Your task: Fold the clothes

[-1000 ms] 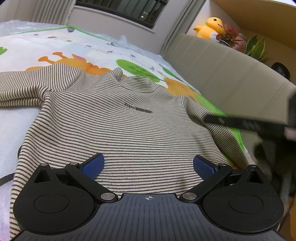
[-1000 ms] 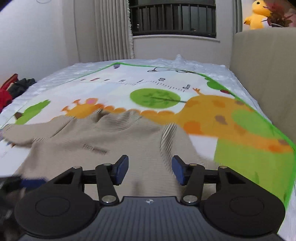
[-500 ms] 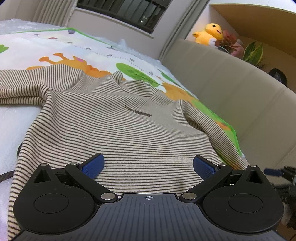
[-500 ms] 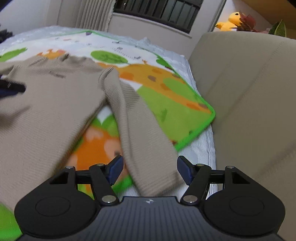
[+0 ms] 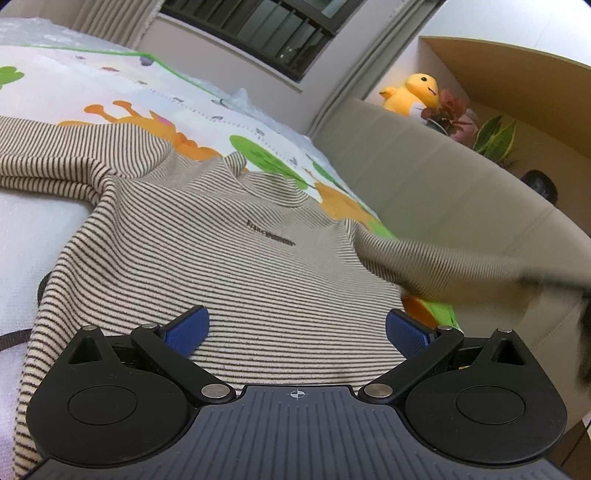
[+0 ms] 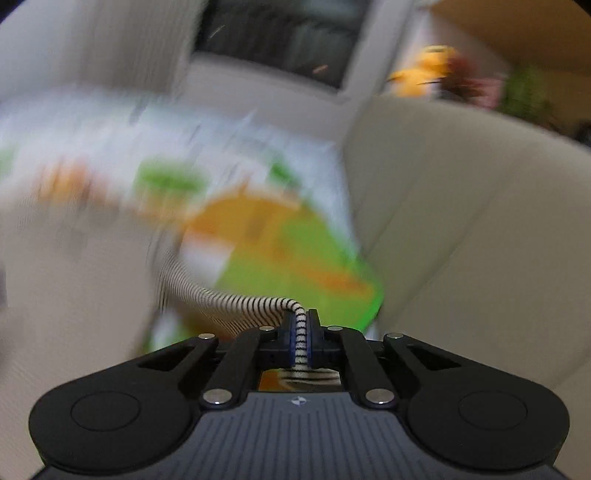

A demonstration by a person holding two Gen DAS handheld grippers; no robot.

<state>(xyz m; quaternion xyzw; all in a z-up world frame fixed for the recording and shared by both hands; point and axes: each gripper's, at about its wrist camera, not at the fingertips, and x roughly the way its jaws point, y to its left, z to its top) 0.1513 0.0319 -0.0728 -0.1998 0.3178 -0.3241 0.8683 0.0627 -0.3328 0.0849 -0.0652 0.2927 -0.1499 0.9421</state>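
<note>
A beige long-sleeved shirt with thin dark stripes point(image 5: 229, 258) lies face up on a cartoon-printed mat point(image 5: 155, 88). Its left sleeve point(image 5: 55, 162) stretches out to the left. My left gripper point(image 5: 297, 326) hovers open over the shirt's lower body, nothing between its blue pads. The right sleeve point(image 5: 443, 266) is lifted off the mat and blurred, drawn toward the right edge. In the right wrist view my right gripper point(image 6: 303, 332) is shut on that striped sleeve point(image 6: 243, 302), whose cuff is pinched between the pads. The rest of that view is motion-blurred.
A beige sofa back point(image 5: 461, 192) runs along the mat's right side. A yellow plush toy point(image 5: 410, 92) and potted plants point(image 5: 495, 136) sit on a ledge behind it. A window point(image 5: 258, 33) and curtains are at the far wall. A dark cord point(image 5: 14, 336) lies at the shirt's left.
My right gripper closed on the right sleeve's cuff and lifted it off the mat; the sleeve now hangs raised at the right of the left wrist view. The left gripper stayed open over the shirt.
</note>
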